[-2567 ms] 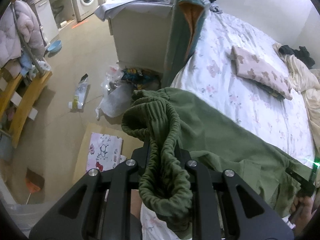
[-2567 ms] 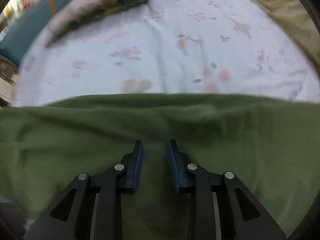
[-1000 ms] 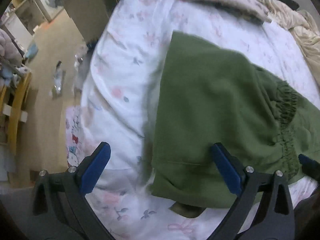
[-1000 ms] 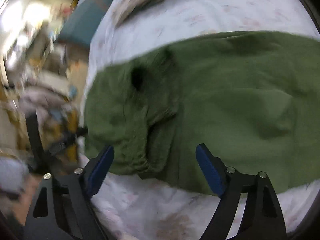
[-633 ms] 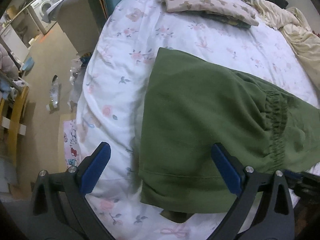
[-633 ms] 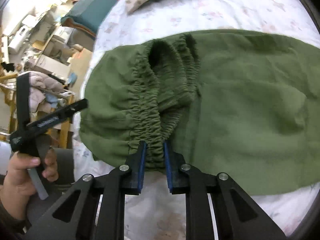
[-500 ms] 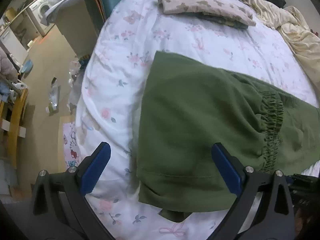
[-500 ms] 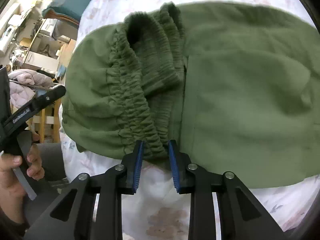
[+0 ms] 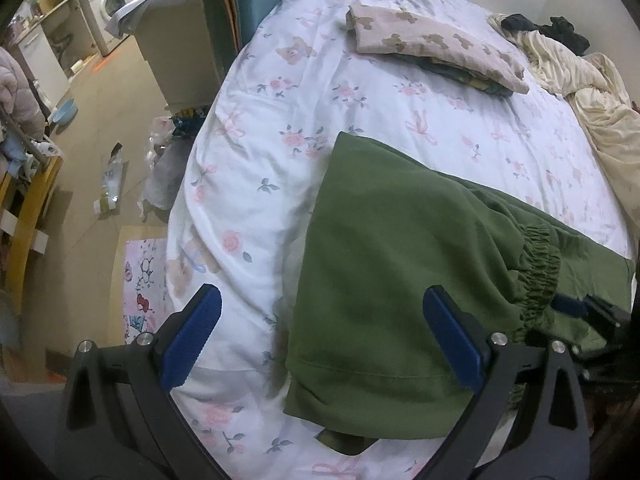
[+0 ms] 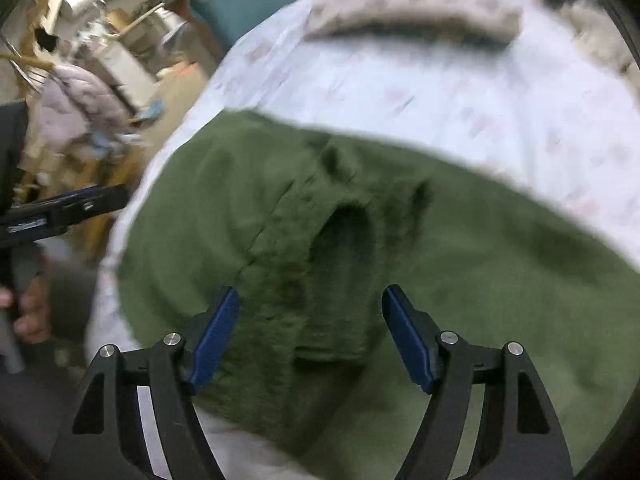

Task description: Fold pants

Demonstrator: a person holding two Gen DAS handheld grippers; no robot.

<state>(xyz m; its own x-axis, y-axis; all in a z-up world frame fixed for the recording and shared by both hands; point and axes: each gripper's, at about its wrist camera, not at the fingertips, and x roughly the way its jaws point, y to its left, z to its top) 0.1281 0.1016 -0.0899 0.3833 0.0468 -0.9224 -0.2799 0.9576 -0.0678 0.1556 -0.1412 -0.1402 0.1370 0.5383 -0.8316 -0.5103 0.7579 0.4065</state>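
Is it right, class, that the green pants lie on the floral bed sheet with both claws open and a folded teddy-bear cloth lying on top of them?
Not quite. The teddy-bear cloth lies apart from the green pants, farther up the floral bed sheet, per the left wrist view. The left claw and right claw are open.

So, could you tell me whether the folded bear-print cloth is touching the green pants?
Apart. The left wrist view shows bedsheet between the bear-print cloth and the pants.

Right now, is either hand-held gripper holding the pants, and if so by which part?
Nothing is held. The left hand-held gripper and right hand-held gripper are both open over the green pants on the bed.
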